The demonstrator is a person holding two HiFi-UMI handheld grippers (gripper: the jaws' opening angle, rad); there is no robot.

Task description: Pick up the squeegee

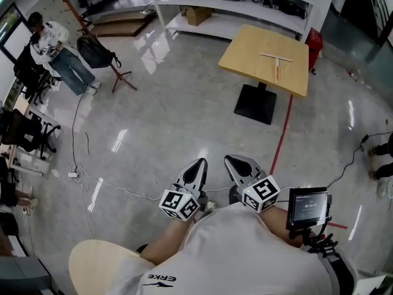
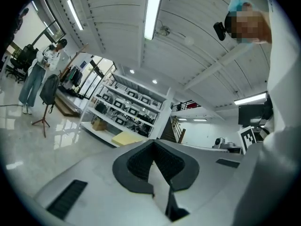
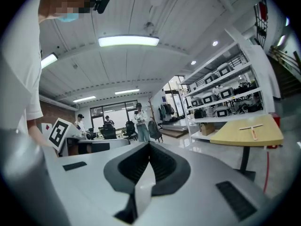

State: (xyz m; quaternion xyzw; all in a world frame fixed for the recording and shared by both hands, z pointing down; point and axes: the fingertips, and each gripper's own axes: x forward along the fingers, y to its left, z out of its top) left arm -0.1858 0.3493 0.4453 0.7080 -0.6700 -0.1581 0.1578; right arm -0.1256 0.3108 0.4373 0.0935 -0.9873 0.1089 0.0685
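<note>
At the person's chest, the left gripper (image 1: 199,163) and right gripper (image 1: 233,160) are pointing, jaws together and empty, across bare floor (image 1: 172,121) toward the squeegee (image 1: 276,63), which is lying inside the table's (image 1: 242,63) edges.

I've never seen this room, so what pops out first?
The left gripper and right gripper, both shut and empty, stick out side by side at the bottom of the head view. Across the shiny floor, at the upper right, a yellow table holds the squeegee.
</note>
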